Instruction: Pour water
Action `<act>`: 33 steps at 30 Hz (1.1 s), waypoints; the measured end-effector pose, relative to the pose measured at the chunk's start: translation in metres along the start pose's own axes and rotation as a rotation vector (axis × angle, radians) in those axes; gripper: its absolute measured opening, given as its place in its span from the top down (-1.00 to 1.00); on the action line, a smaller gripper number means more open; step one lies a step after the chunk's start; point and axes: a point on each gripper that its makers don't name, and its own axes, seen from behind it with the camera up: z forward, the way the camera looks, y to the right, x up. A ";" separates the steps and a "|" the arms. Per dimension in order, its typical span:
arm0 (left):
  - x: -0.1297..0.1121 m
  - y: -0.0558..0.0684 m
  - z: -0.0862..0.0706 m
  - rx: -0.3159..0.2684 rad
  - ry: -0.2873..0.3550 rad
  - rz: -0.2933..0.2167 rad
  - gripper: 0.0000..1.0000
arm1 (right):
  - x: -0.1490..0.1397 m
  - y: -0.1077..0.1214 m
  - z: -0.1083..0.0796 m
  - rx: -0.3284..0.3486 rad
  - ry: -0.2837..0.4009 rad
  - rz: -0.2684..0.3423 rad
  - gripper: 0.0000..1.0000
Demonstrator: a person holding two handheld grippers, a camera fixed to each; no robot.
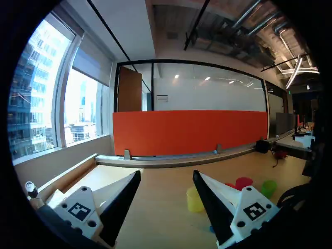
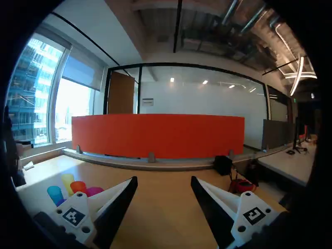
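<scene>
Left tongs (image 1: 166,174): fingers spread wide, nothing between them, hanging over the light wooden desk (image 1: 166,216). In the left gripper view a translucent yellow plastic cup (image 1: 193,200) stands upright on the desk, partly hidden behind the inner edge of the finger on the view's right. A red plastic cup (image 1: 243,182) and a green plastic cup (image 1: 269,187) stand beyond that finger, near each other but apart. A scrap of something blue shows low beside the same finger, too hidden to identify. Right tongs (image 2: 163,179): also spread, empty, over the desk. In the right gripper view a tight cluster of upright cups sits on the desk at lower left, beside and partly behind the finger on that side. It consists of a blue plastic cup (image 2: 54,194), a pale yellow cup (image 2: 67,179) behind it, an orange plastic cup (image 2: 78,186) and a magenta plastic cup (image 2: 94,191) lowest against the finger. Can't tell whether any cup holds water. A long orange partition panel (image 1: 186,133) runs along the desk's far edge in both views. There's a tall window (image 1: 33,103) off to the left, and a small black box (image 2: 223,164) near the panel's right end in the right gripper view.
</scene>
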 end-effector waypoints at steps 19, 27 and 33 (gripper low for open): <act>0.081 0.014 0.011 -0.097 -0.009 -0.007 -0.86 | 0.082 -0.013 0.005 0.055 0.017 -0.024 -0.99; 0.105 0.030 0.009 -0.200 0.001 -0.023 -0.86 | 0.090 -0.026 0.004 0.129 0.010 -0.020 -0.98; 0.112 0.042 0.005 -0.280 -0.001 -0.020 -0.86 | 0.092 -0.047 0.000 0.231 -0.004 -0.019 -0.98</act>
